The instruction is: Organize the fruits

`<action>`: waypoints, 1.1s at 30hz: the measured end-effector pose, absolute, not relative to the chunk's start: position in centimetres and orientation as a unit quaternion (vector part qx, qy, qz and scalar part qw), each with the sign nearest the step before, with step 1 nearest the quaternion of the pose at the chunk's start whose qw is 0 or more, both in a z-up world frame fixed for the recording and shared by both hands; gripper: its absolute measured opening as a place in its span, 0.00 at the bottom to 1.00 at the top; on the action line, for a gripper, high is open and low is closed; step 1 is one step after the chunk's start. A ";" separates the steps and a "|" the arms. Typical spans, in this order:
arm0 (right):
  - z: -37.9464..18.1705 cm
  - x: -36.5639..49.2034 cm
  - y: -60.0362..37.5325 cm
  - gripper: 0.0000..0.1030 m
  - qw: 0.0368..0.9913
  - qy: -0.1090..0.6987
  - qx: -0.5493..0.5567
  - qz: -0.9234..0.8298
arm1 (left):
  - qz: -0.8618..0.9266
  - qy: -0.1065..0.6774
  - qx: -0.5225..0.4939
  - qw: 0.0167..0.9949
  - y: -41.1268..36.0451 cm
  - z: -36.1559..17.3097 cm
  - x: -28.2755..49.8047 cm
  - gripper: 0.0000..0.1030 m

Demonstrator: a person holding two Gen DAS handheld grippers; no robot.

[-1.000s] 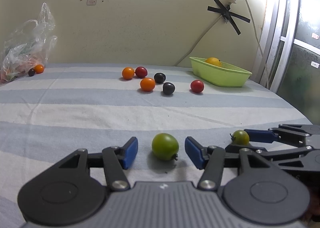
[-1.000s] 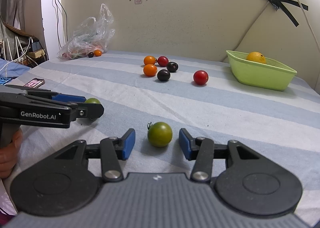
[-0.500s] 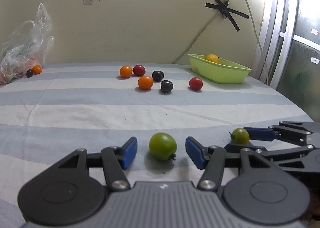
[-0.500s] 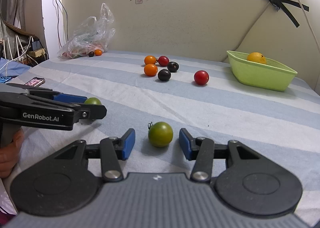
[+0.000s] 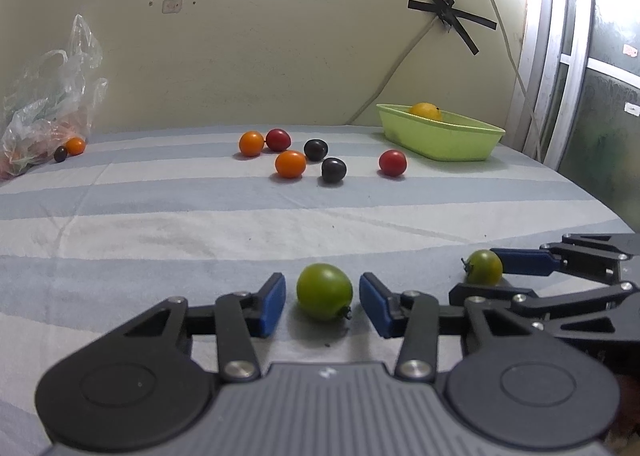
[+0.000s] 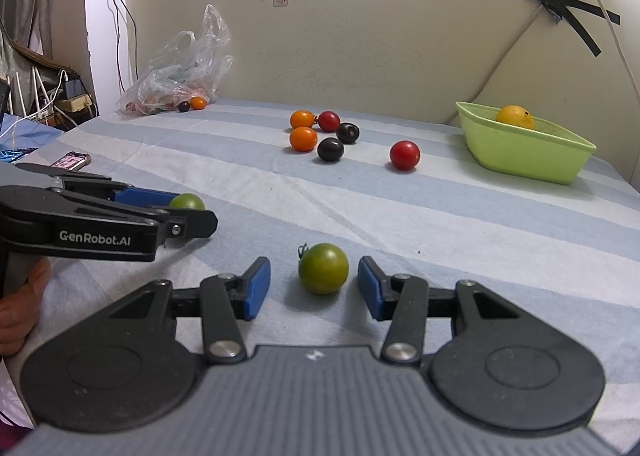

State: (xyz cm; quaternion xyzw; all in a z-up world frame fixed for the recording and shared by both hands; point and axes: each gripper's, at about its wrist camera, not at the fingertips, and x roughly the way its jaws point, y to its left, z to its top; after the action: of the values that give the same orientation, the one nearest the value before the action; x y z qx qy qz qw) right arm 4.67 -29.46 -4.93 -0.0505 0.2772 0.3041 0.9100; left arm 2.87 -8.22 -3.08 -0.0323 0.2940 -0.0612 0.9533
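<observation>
Two green tomatoes on the striped bed | left hand-held gripper (image 5: 322,303) narrower than a second ago, jaws closing round one (image 5: 324,291), pads not touching | right hand-held gripper (image 6: 313,288) apart round the other (image 6: 323,267) | grasps imminent.

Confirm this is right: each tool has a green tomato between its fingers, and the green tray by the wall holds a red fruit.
Wrong on the colour: the right wrist view shows the fruit in the green tray is yellow-orange, not red. The rest stands.

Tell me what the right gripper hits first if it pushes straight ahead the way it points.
The right gripper would meet the green tomato sitting between its open pads, then probably the striped cloth beyond, since it points downward.
</observation>
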 end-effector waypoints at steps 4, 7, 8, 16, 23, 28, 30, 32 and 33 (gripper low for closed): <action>-4.9 4.7 -29.5 0.49 0.910 0.277 -0.048 0.304 | -0.051 0.294 -0.019 0.954 -8.6 -3.1 2.8 0.31; -5.0 4.7 -29.5 0.49 0.910 0.278 -0.049 0.304 | -0.048 0.293 -0.009 0.955 -8.9 -3.1 2.8 0.29; -5.0 4.7 -29.5 0.49 0.910 0.278 -0.050 0.304 | -0.046 0.293 -0.006 0.955 -9.1 -3.1 2.7 0.29; -5.1 4.6 -29.4 0.45 0.910 0.277 -0.052 0.305 | -0.036 0.293 0.006 0.955 -9.5 -3.1 2.6 0.29; -5.1 4.6 -29.5 0.46 0.910 0.278 -0.049 0.303 | -0.032 0.294 0.007 0.955 -9.7 -3.1 2.5 0.29; -5.1 4.6 -29.7 0.46 0.912 0.278 -0.042 0.298 | -0.029 0.294 0.010 0.955 -9.8 -3.1 2.4 0.29; -5.1 4.7 -29.6 0.46 0.912 0.278 -0.045 0.299 | -0.028 0.294 0.011 0.955 -9.9 -3.1 2.4 0.29; -5.1 4.6 -29.5 0.41 0.912 0.277 -0.048 0.300 | -0.027 0.294 0.012 0.955 -9.9 -3.1 2.4 0.29; -5.1 4.6 -29.5 0.36 0.912 0.277 -0.049 0.300 | -0.027 0.294 0.012 0.955 -9.9 -3.1 2.4 0.29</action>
State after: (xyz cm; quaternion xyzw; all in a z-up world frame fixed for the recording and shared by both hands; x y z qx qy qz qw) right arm 4.59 -29.47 -5.11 -0.0492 0.2766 0.2997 0.9117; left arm 2.42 -9.94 -3.14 0.0121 0.2941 -0.0273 0.9553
